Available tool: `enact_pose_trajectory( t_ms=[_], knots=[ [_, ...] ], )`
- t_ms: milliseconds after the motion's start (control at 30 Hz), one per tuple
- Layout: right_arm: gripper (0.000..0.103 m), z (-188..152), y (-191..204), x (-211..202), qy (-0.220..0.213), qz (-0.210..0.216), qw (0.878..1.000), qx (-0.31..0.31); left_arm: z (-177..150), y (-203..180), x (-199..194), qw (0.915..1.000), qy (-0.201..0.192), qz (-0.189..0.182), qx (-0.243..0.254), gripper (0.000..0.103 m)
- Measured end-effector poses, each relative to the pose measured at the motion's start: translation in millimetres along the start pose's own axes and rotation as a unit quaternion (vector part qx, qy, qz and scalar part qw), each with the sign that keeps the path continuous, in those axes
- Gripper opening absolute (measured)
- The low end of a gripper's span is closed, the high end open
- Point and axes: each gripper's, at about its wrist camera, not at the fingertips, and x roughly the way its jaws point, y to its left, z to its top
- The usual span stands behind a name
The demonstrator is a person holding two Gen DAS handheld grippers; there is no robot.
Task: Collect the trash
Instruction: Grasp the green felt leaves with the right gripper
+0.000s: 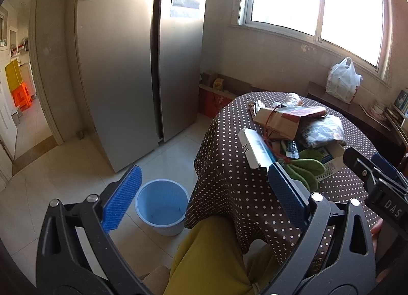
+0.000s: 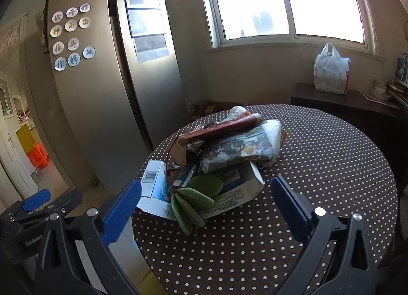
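The left gripper point(image 1: 204, 193) hangs over the floor beside the counter point(image 1: 229, 193), jaws wide apart and holding nothing; between them, at about 7 o'clock from the trash, stands a blue bin point(image 1: 161, 205) on the pale tiles, open and apparently bare inside; a yellow-clad leg point(image 1: 209, 256) shows at 6 o'clock under the dotted cloth. The right gripper point(image 2: 205, 203) hovers over the counter's point(image 2: 331, 167) near side, jaws likewise wide apart, nothing in them; the trash point(image 2: 224, 157) lies heaped just ahead of it at 12 o'clock, left of the counter's middle. In that heap: a white and blue box point(image 2: 155, 187) with a barcode at 9 o'clock, partly over the counter's edge; a green leaf-shaped piece point(image 2: 199, 200) nearest the jaws, resting on an opened carton point(image 2: 237, 187); crumpled newspaper point(image 2: 244, 147) above it; a brown paper bag point(image 2: 183, 149) with a red cord behind. From the left wrist the same trash point(image 1: 293, 129) sits at 1 o'clock, with the right gripper point(image 1: 377, 180) at 3 o'clock. A fridge point(image 2: 102, 90) stands at 10 o'clock; a white plastic bag point(image 2: 331, 70) rests on a dark sideboard point(image 2: 357, 101) under the window at 2 o'clock.
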Motion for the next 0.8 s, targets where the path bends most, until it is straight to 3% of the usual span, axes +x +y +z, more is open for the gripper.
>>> enact_pose_trajectory(
  t_ms=[233,567,600,633,767,800],
  knots=[
    [0.099,-5,15,41,0.052,0.003,0.999,-0.017,-2,10,32,0.9989,0.045,-0.008,-0.014,0.097],
    [0.099,-14,29,86,0.097,-0.003,0.994,-0.043,1,25,63,0.9961,0.077,-0.009,-0.042,0.097],
    [0.092,-15,29,90,0.099,-0.004,0.994,-0.044,2,25,64,0.9959,0.079,-0.008,-0.043,0.097],
    [0.072,-15,27,92,0.102,-0.003,0.994,-0.041,2,25,65,0.9957,0.081,-0.009,-0.044,0.097],
    [0.047,-15,17,97,0.117,0.019,0.993,-0.023,2,21,70,0.995,0.088,-0.012,-0.044,0.097],
    [0.034,-14,16,95,0.116,0.02,0.993,-0.022,2,20,71,0.9949,0.09,-0.012,-0.044,0.097]
  ],
)
